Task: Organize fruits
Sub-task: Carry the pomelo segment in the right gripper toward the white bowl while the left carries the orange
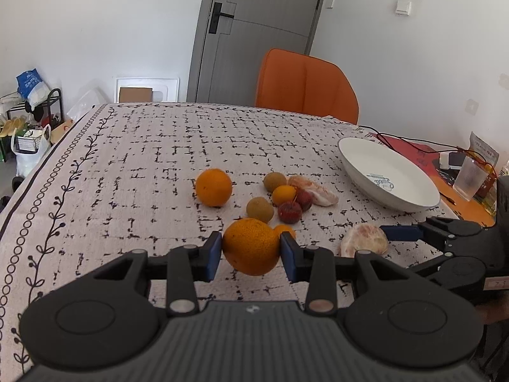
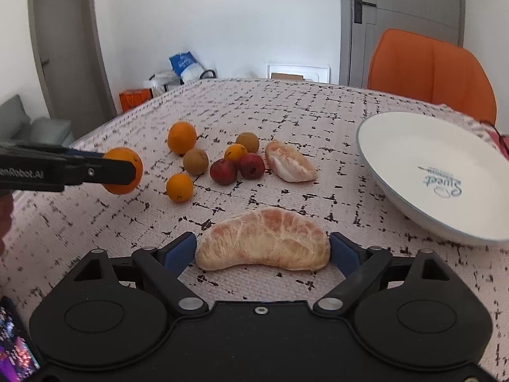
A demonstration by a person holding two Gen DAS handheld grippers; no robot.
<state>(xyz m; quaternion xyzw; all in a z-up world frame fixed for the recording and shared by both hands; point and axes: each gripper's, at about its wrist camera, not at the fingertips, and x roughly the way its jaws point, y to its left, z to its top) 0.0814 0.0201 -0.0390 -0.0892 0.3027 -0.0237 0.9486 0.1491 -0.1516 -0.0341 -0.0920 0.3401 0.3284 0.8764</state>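
My left gripper (image 1: 250, 250) is shut on a large orange (image 1: 251, 245) and holds it just above the cloth; it also shows in the right wrist view (image 2: 122, 171). My right gripper (image 2: 263, 250) has its blue pads against both ends of a peeled pomelo segment (image 2: 263, 244) lying on the cloth, also visible in the left wrist view (image 1: 364, 240). A white plate (image 2: 410, 159) sits to the right. Loose fruit lies in the middle: another orange (image 1: 213, 187), small oranges (image 2: 179, 187), brown fruits (image 2: 195, 161), red fruits (image 2: 223, 172) and a second pomelo piece (image 2: 290, 162).
An orange chair (image 1: 305, 84) stands at the table's far edge. A plastic cup (image 1: 470, 176), cables and a red mat (image 1: 413, 148) lie beyond the plate on the right. The patterned tablecloth (image 1: 127, 159) spreads to the left.
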